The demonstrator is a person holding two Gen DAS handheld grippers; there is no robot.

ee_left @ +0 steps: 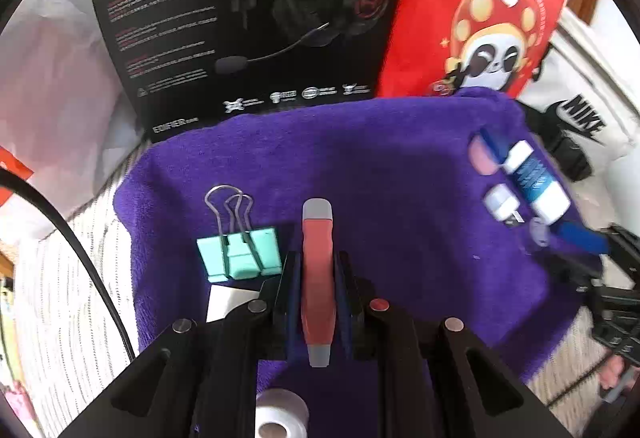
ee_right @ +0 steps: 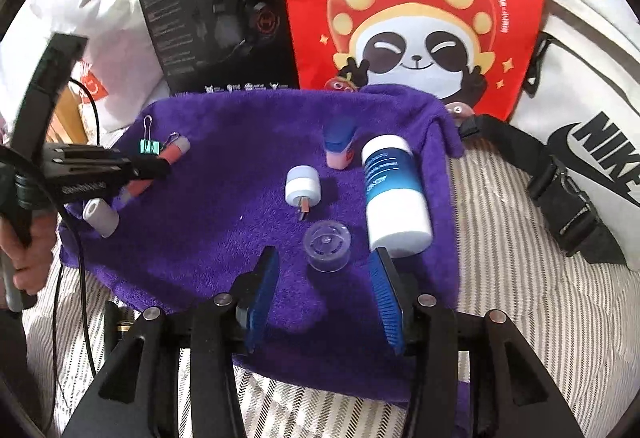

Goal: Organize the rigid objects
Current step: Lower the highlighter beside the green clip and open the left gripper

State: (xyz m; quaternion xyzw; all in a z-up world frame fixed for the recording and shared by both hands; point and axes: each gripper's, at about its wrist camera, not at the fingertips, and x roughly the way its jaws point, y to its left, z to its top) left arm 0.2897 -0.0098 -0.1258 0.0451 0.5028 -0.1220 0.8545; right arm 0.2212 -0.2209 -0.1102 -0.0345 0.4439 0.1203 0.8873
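Red pen [ee_left: 317, 278] is clamped by left gripper [ee_left: 318, 270] near the towel's [ee_right: 224, 222] left edge — right gripper [ee_right: 324, 274] held wide open, empty, clear cap [ee_right: 326, 246] between its jaws.

Home bedroom, striped bedding [ee_right: 520, 318], purple towel [ee_right: 224, 198], Nike bag [ee_right: 592, 110]

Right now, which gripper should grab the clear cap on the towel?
Right. The right gripper is open, and the clear cap sits on the towel just ahead, between its fingers. The left gripper is shut on the red pen, far across the towel.
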